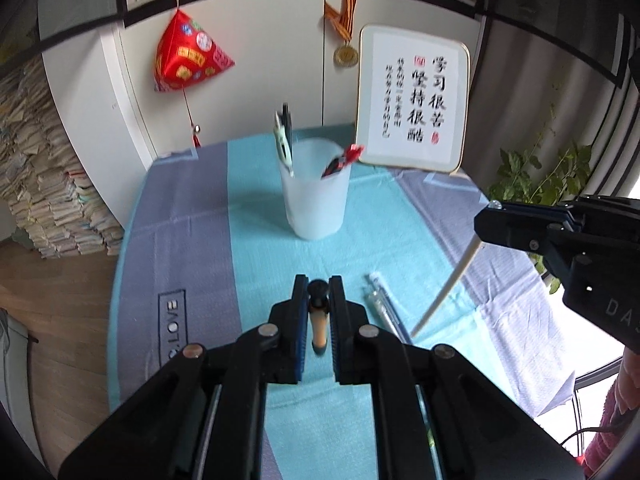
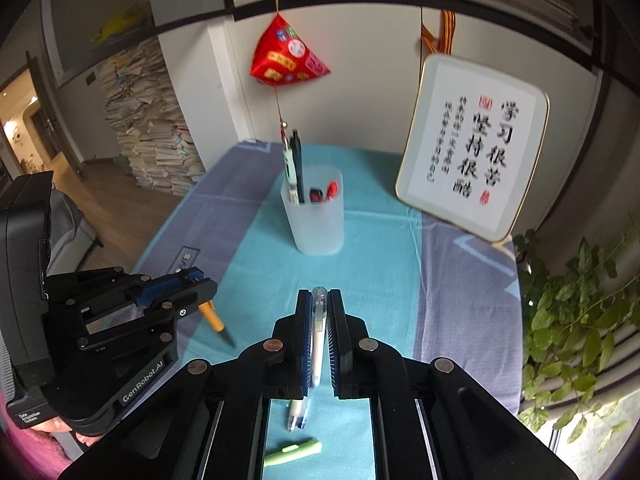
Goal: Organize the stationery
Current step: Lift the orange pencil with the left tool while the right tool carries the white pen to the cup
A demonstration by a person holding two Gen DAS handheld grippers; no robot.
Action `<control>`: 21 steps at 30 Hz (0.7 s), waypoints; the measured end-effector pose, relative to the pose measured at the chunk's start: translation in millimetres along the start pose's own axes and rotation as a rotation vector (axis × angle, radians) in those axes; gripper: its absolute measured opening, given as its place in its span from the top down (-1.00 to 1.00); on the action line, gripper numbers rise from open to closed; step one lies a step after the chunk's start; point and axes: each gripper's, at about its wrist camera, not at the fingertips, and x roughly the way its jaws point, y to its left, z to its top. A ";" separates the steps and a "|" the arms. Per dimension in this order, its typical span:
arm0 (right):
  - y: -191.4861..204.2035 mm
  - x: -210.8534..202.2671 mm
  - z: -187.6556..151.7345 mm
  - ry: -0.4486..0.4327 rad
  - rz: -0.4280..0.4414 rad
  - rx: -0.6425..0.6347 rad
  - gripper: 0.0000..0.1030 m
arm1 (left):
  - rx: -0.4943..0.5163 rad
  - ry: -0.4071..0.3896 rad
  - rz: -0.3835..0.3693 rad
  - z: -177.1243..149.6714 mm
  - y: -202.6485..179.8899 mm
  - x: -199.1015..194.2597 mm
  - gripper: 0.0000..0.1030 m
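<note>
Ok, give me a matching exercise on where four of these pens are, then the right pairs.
Things:
1. Orange pen
2. White pen
3. Light green pen
4. Red-capped pen

Places:
A. Lying on the tablecloth
B. Clamped in the right hand-held gripper
C. Standing in the translucent cup
D. Clamped in the left hand-held gripper

Pairs: 1-D, 2-B, 3-A, 4-C
</note>
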 end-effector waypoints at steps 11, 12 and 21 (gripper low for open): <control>9.4 -25.8 29.3 -0.063 -0.001 -0.020 0.84 | 0.014 -0.057 -0.006 27.3 2.8 -22.8 0.85; 10.2 -27.2 31.9 -0.067 -0.001 -0.023 0.85 | 0.015 -0.060 -0.007 29.0 2.8 -24.6 0.85; 10.8 -36.5 58.5 -0.106 0.003 -0.008 0.84 | 0.020 -0.114 -0.002 61.5 7.5 -43.0 0.85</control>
